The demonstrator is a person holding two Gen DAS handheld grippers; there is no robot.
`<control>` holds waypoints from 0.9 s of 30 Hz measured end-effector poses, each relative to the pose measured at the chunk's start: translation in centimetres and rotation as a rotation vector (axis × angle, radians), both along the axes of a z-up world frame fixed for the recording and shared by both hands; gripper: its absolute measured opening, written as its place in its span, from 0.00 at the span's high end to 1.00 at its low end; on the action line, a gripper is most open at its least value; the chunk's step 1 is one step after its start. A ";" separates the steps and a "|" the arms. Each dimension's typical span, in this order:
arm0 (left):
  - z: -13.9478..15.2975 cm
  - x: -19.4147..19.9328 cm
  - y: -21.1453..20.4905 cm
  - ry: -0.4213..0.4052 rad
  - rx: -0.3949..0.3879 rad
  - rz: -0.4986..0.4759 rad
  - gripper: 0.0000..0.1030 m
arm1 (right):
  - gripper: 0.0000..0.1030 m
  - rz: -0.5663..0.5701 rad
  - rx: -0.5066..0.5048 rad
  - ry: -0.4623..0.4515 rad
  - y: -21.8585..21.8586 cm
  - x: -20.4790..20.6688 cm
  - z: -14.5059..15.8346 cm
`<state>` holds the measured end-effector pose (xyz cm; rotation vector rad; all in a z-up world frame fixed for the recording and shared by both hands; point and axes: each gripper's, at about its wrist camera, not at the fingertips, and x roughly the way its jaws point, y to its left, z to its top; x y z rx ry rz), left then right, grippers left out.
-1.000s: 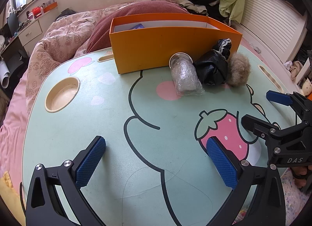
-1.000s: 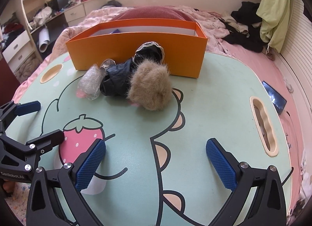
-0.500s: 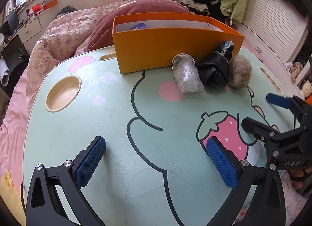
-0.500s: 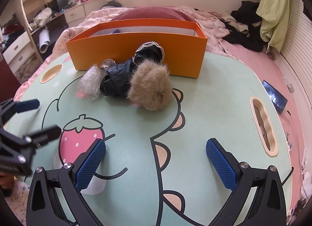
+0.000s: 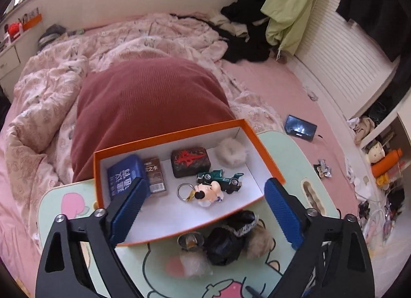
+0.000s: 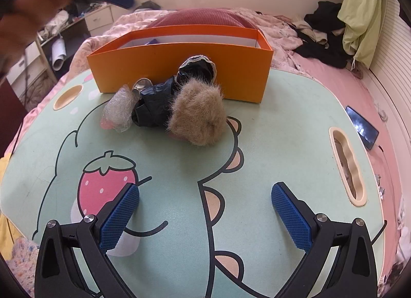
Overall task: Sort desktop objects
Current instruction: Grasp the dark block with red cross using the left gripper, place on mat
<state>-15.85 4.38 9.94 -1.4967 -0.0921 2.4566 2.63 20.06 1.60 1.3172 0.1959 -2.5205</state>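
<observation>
My left claw (image 5: 205,210) hangs over the orange box (image 5: 267,154) at mid-frame, its jaws just closing a little yet still spread, nothing between them. My right claw (image 6: 205,215) sits low in its frame, spread and empty above the table (image 6: 282,123). The unsorted things lie against the box's near wall: the bubble wrap (image 6: 118,113), black bundle (image 6: 156,102) and fur ball (image 6: 197,115), all touching. I risk diving for one and dragging its neighbours, or bumping the box wall and shoving it back. The car (image 5: 221,177) and keyring (image 5: 203,192) already inside could snag my pads.
</observation>
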 end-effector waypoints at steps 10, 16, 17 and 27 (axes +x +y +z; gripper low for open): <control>-8.0 -6.2 3.5 -0.212 -0.179 0.051 0.21 | 0.01 0.001 -0.006 0.001 -0.1 0.1 -0.3; -9.2 -6.4 2.5 -0.254 -0.107 0.057 0.39 | 0.01 0.003 -0.009 -0.001 -0.3 -0.1 -0.4; -8.8 -6.1 2.1 -0.243 -0.090 0.051 0.40 | 0.01 0.003 -0.009 -0.001 -0.3 -0.1 -0.5; 1.3 3.3 -2.1 0.028 0.134 -0.064 0.40 | 0.01 0.003 -0.008 -0.001 -0.3 0.0 -0.5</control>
